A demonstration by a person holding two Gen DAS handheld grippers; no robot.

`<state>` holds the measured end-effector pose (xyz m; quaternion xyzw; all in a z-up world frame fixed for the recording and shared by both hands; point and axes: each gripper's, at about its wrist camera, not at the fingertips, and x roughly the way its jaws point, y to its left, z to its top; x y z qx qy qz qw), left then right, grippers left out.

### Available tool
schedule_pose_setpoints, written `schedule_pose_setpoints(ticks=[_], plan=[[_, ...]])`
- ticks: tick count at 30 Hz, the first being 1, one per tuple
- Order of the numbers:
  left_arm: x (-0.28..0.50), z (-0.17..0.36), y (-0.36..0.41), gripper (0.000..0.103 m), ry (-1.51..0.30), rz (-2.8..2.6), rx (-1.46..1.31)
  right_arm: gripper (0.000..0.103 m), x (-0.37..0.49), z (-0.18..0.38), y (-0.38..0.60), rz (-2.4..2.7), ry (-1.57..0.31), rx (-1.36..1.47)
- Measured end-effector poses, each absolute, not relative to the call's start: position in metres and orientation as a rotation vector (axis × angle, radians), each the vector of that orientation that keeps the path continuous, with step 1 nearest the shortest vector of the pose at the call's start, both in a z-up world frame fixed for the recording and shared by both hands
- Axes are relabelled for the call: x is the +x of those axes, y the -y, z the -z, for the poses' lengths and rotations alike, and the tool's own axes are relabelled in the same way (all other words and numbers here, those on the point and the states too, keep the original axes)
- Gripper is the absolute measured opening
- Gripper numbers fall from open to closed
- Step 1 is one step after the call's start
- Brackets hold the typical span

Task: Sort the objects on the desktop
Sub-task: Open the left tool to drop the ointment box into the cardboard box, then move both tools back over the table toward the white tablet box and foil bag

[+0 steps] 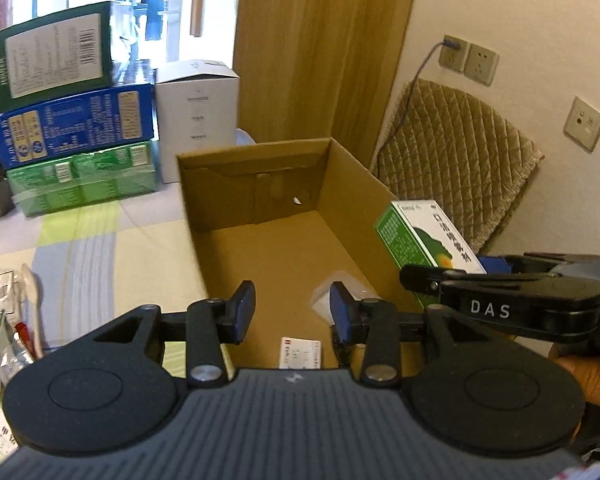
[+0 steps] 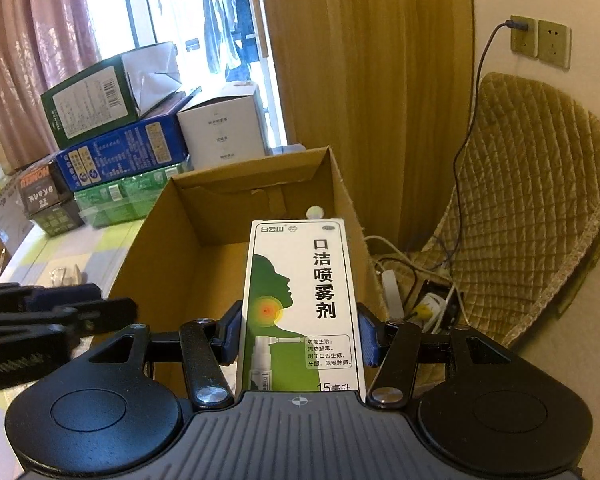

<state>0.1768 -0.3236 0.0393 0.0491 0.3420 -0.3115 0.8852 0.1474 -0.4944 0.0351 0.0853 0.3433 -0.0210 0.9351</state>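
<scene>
Over the cardboard box (image 2: 172, 240) near the table's far edge | right gripper (image 2: 300, 336) clamps medicine carton (image 2: 304, 300) | left gripper (image 1: 292, 312) spread wide, holding nothing

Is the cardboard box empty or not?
Not empty. The cardboard box already holds a white label card and a clear plastic piece on its floor.

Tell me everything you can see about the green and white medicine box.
The medicine box is slim printed card, white with a green head silhouette, a red-yellow throat spot, a spray-bottle picture and black Chinese lettering. It lies lengthwise, clamped at its sides in the right gripper, held above the right wall of the open cardboard box.
</scene>
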Motion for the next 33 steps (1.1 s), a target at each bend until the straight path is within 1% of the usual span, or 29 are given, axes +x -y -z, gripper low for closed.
schedule_pose_setpoints(ticks=[8,10,17,21,24,28,33], plan=[[0.174,-0.051,0.3,0.035,-0.689,0.616,0.073,0.054,0.153,-0.035,0.484,-0.003,-0.716,0.199],[0.172,-0.053,0.294,0.035,-0.684,0.608,0.068,0.064,0.151,-0.038,0.481,0.005,-0.704,0.193],[0.161,-0.055,0.269,0.04,-0.683,0.573,0.03,0.069,0.13,-0.056,0.479,0.027,-0.652,0.205],[0.149,-0.055,0.25,0.045,-0.692,0.546,0.016,0.078,0.107,-0.063,0.472,0.038,-0.627,0.217],[0.138,-0.056,0.236,0.052,-0.691,0.524,0.012,0.084,0.087,-0.066,0.464,0.04,-0.616,0.23],[0.123,-0.057,0.218,0.059,-0.69,0.504,0.026,0.092,0.063,-0.067,0.446,0.029,-0.611,0.228],[0.105,-0.057,0.198,0.068,-0.69,0.478,0.036,0.098,0.042,-0.063,0.423,-0.003,-0.644,0.212]])
